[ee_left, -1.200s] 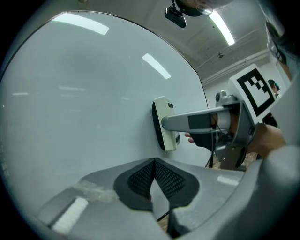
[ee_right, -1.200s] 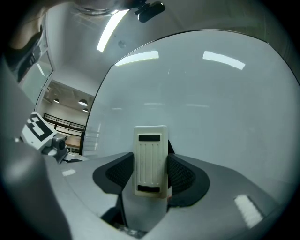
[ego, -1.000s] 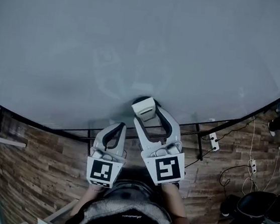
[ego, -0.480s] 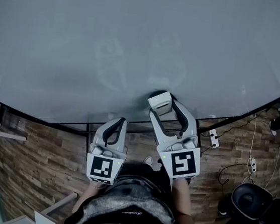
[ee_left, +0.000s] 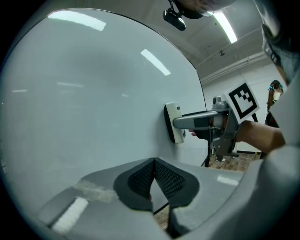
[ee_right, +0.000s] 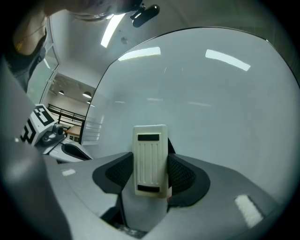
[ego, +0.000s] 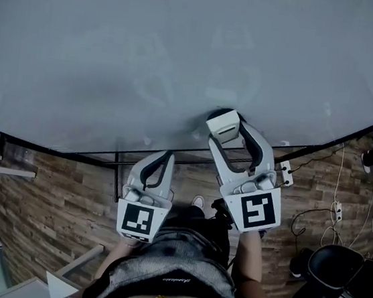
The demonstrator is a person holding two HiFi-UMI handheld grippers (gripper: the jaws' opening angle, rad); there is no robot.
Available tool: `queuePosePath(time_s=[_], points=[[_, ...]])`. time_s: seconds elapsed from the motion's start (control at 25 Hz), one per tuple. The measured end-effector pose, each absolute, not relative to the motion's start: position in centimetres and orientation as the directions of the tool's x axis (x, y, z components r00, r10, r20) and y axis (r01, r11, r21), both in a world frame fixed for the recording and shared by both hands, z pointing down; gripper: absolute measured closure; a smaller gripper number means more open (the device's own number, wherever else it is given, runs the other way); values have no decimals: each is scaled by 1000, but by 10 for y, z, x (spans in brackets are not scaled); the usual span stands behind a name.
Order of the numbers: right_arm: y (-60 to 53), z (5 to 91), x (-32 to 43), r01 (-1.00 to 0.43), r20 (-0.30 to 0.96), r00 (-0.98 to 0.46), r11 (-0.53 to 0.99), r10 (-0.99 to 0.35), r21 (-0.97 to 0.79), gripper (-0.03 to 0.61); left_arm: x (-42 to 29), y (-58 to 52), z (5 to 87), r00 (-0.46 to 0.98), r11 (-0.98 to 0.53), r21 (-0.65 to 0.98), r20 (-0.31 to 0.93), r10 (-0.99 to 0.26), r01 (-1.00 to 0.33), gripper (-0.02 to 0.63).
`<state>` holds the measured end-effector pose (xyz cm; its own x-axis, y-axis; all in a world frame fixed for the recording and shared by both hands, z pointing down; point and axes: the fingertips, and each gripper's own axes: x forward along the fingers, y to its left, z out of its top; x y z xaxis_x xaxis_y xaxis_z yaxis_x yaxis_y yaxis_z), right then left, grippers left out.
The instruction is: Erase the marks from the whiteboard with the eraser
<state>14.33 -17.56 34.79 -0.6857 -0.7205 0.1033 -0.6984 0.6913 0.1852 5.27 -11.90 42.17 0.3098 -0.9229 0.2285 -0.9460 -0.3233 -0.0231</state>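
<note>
Eraser (ee_right: 150, 159): clamped upright between the right gripper (ego: 228, 142) fingers, wiping face set against the whiteboard (ego: 184, 57) ahead of the fingertips, presumably for full contact. Noted only faint smudges beyond the fingertips. Left gripper (ee_left: 152, 180): fingers closed on nothing, positioned left of the right fingers, probably to stay clear of the wiping path.

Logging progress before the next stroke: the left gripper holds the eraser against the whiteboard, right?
Not the left. The right gripper holds the eraser against the whiteboard, as the right gripper view shows; the left gripper is shut and empty.
</note>
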Motion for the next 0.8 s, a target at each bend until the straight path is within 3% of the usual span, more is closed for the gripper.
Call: queuePosePath(time_s=[0.32,0.8], points=[[-174,347,142,-743,101,-628,634,-771,215,341,41,-114,425,329,-345,-28,235,-915,-938,609],[-144,350,63,-734,103,-638,644,-763,218,342,-14,-100,413,382,-389,3,191,-904,-921,609]])
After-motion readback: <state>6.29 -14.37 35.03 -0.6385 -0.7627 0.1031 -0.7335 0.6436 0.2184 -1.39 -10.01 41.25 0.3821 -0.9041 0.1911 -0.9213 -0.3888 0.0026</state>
